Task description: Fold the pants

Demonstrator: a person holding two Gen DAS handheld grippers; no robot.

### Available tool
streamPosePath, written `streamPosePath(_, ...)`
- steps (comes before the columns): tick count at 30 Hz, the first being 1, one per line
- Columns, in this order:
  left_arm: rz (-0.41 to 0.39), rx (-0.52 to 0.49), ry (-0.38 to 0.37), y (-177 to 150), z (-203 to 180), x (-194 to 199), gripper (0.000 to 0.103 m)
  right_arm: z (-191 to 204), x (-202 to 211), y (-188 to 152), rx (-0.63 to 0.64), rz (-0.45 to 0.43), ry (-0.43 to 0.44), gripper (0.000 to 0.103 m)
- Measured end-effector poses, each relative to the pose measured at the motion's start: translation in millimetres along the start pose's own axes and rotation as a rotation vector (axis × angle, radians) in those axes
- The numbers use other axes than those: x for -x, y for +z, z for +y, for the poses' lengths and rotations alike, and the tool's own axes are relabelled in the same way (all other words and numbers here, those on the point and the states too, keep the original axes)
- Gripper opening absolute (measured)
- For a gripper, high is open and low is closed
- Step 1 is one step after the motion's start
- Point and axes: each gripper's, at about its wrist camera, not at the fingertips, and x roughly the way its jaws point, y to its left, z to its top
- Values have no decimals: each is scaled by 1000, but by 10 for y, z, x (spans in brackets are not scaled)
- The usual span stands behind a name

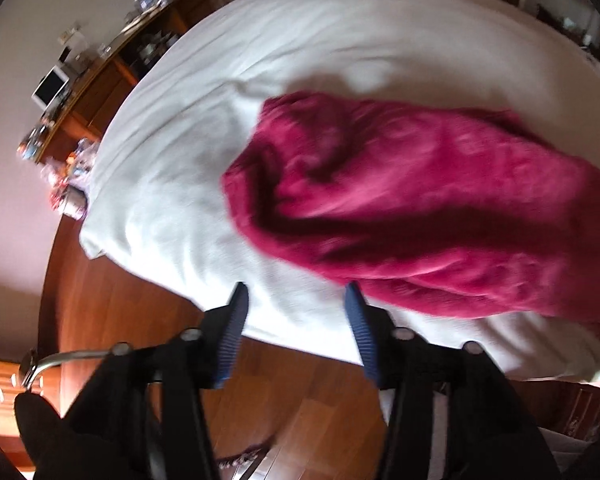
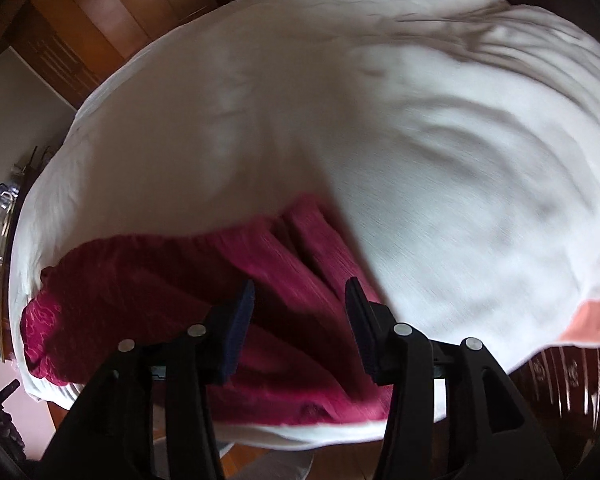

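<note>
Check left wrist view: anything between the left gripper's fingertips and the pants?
Only bare white bedsheet. In the left wrist view, the left gripper stands open and empty beside the magenta pants.

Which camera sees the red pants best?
The left wrist view: the pants lie nearly whole on the white bed cover, though blurred. The right wrist view shows them too, but the right gripper hovers in front and covers part.
</note>
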Motion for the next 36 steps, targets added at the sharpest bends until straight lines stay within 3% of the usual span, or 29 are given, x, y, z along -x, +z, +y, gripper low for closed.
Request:
streamPosePath(4, -13, -36, -43, 32, -282, 88, 53, 33, -268, 81, 10, 36, 1, 49)
streamPosePath(8, -16, -30, -62, 93, -443, 125, 60, 57, -465, 96, 12, 53, -9, 48)
streamPosePath(12, -7, 14, -94, 161, -525, 112, 60, 80, -469, 36, 25, 65, -47, 12)
streamPosePath(20, -9, 9, -116, 178, -611, 94, 61, -60, 221, 22, -15, -92, -63, 8)
streamPosePath(23, 11, 10, -123, 155, -640, 27, 61, -28, 233, 49, 30, -105, -108, 8)
streamPosePath(30, 26, -27, -148, 123, -785, -38, 61, 36, -268, 178, 74, -76, -232, 11)
streamPosePath(31, 29, -19, -152, 112, -768, -50, 61, 22, -255, 149, 82, -81, -234, 17)
streamPosePath(33, 38, 10, -156, 82, -723, -84, 62, 27, -160, 117, 90, -101, -250, 42)
streamPosePath(36, 70, 85, -165, 7, -584, -192, 62, 41, -97, 22, 61, -135, -257, 48)
